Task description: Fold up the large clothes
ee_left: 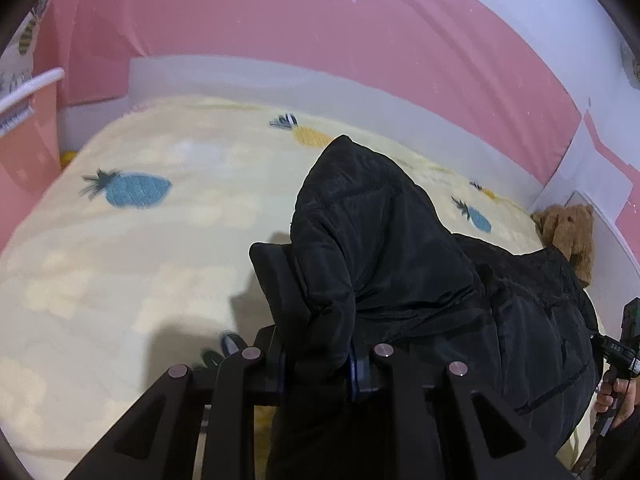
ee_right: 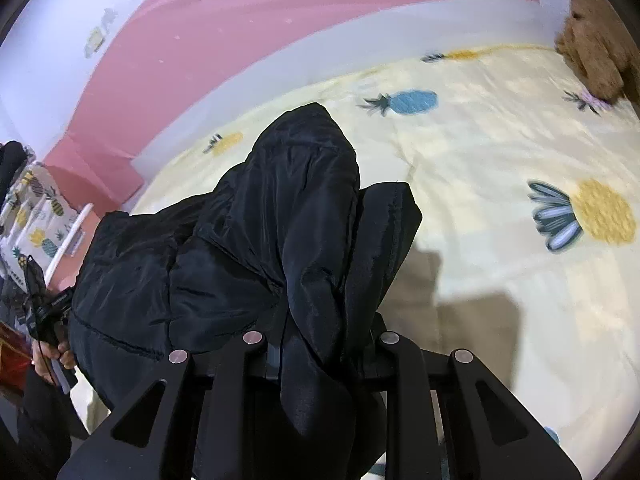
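Note:
A black quilted jacket (ee_left: 392, 248) hangs between my two grippers above a bed with a cream pineapple-print cover (ee_left: 160, 248). My left gripper (ee_left: 320, 360) is shut on one bunched edge of the jacket, and the cloth drapes over and hides the fingertips. In the right wrist view the jacket (ee_right: 248, 240) spreads to the left, and my right gripper (ee_right: 320, 352) is shut on another bunched edge of it. The right gripper and the hand holding it show at the far right of the left wrist view (ee_left: 618, 360). The left gripper's handle shows at the left of the right wrist view (ee_right: 52, 320).
A brown teddy bear (ee_left: 568, 232) sits at the bed's far corner; it also shows in the right wrist view (ee_right: 592, 40). A pink and white padded wall (ee_left: 280, 32) runs behind the bed. A pineapple-print pillow (ee_right: 36, 216) and a white rail (ee_left: 28, 88) lie at the side.

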`<state>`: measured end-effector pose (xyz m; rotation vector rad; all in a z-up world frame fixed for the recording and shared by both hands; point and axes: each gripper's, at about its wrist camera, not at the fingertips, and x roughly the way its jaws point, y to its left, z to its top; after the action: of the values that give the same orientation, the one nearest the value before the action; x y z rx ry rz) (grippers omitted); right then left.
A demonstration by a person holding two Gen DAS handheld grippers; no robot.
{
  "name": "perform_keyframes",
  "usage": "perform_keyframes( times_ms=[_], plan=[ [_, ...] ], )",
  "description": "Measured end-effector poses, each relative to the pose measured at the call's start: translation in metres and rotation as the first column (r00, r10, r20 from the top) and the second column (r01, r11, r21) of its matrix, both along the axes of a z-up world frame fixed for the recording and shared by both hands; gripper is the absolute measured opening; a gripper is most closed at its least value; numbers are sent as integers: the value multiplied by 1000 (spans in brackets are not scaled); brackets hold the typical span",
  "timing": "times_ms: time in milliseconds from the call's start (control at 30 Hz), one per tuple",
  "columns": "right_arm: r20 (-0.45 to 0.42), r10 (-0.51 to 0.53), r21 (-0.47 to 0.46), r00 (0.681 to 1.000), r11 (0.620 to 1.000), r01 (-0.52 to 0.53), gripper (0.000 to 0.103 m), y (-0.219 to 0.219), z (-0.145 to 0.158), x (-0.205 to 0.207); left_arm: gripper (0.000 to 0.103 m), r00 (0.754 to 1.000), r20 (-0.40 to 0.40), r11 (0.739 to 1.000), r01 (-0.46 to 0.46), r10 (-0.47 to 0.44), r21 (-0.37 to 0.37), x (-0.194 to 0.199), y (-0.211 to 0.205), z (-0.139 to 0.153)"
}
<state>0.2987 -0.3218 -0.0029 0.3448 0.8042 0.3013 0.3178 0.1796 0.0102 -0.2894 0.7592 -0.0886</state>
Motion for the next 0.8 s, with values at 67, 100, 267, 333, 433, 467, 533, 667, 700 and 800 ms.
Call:
perform_keyframes(
  times_ms=[67,100,267,333,433,467,533,667,700,800],
  plan=[
    [18,8,5,1000,1000,-8,22,12,9,13,21,1000,21,1000,-13,13,8,6,10,13],
    [24,12,9,1000,1000,-12,22,14,10,19,21,999,29,1000,-18,18,11,9,17,19],
    [50,41,25,998,999,-42,23,46,17,59,21,997,48,997,-67,66,26,38,52,36],
    [48,56,25,997,998,-57,23,57,14,73,21,995,47,996,-84,83,34,50,67,34],
    [21,71,18,997,997,-71,23,76,-4,100,21,993,17,993,-115,115,39,72,88,15],
    [9,74,15,997,997,-74,23,80,-11,106,22,993,6,992,-122,122,42,77,92,5],
    [-32,78,6,996,997,-78,23,91,-32,121,22,990,-27,990,-135,136,43,85,101,-19],
    [-77,70,-25,995,997,-72,26,97,-66,133,24,984,-87,988,-154,156,27,94,115,-71],
    [-75,71,-32,995,997,-74,27,98,-68,134,25,984,-83,988,-154,155,18,94,116,-77],
    [-68,77,-82,995,993,-82,29,104,-68,134,27,986,-75,989,-148,149,24,95,116,-80]
  ],
)
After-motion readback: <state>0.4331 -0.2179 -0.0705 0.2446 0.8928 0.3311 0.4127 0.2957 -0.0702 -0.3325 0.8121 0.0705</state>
